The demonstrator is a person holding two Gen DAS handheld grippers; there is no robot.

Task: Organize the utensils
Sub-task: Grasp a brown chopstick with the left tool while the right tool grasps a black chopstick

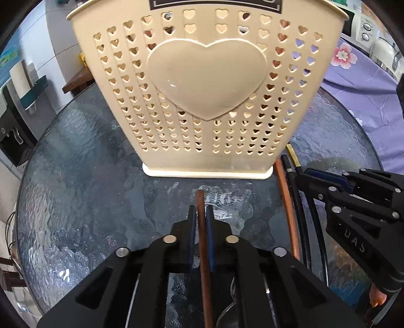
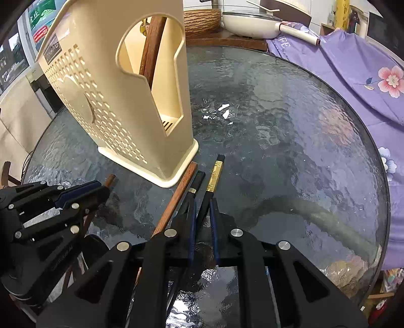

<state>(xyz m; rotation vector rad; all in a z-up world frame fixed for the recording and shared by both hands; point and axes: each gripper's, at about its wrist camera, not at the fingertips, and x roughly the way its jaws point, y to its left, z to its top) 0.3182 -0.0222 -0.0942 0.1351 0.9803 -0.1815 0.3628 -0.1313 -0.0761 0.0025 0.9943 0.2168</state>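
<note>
A cream utensil holder [image 1: 204, 83] with heart-shaped holes stands on the round glass table [image 1: 83, 156]. It also shows in the right wrist view [image 2: 121, 106], with brown wooden chopsticks [image 2: 152, 48] standing inside. My left gripper [image 1: 201, 209] is shut on a brown wooden chopstick [image 1: 202, 227], just in front of the holder's base. My right gripper [image 2: 202, 201] is shut on a black chopstick with a gold band [image 2: 214, 174]. Another black chopstick [image 2: 197, 181] and a brown chopstick [image 2: 176, 196] lie on the glass just left of it. The right gripper also shows in the left wrist view [image 1: 300, 174].
A purple flowered cloth [image 2: 353, 65] covers the surface to the right. A white pan [image 2: 252, 22] and a woven basket [image 2: 202, 17] stand behind the table. The left gripper [image 2: 101, 189] sits low at the left of the right wrist view.
</note>
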